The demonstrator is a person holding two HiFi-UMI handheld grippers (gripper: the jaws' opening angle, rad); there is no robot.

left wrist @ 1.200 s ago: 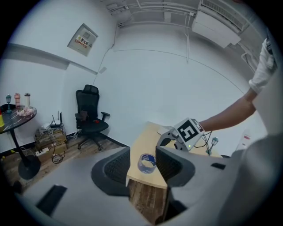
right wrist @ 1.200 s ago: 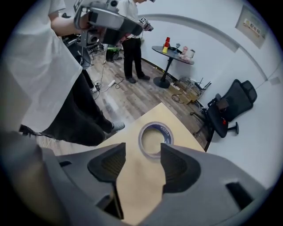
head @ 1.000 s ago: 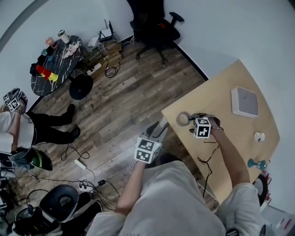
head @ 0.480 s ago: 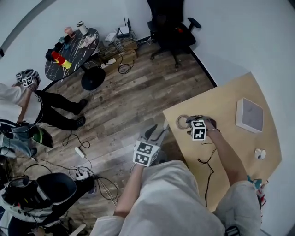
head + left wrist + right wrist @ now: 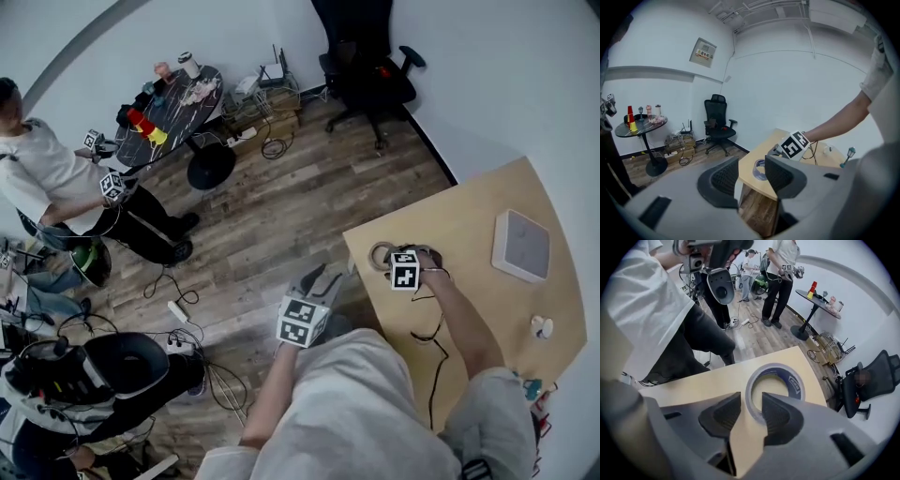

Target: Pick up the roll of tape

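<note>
The roll of tape [image 5: 797, 385], pale outside and blue inside, lies flat near the corner of the wooden table [image 5: 469, 234]. My right gripper [image 5: 751, 404] points steeply down at it. Its jaws are closing with the roll's near wall between them, one pad outside the ring and one over its hole, and a gap still shows beside the wall. In the head view the tape [image 5: 379, 255] lies just left of the right gripper [image 5: 390, 260]. My left gripper [image 5: 319, 278] hangs off the table's edge over the floor, open and empty, and looks toward the tape [image 5: 758, 168].
A white square box [image 5: 521, 246], a small white object [image 5: 541, 326] and a teal item [image 5: 530, 386] sit farther along the table. A black office chair [image 5: 370, 56], a round dark table [image 5: 173, 108], floor cables and another person [image 5: 56, 178] fill the room.
My right gripper has sunk closer onto the tape roll. The head view has swung, bringing another person into sight at the left. The left gripper stays beside the table corner.
</note>
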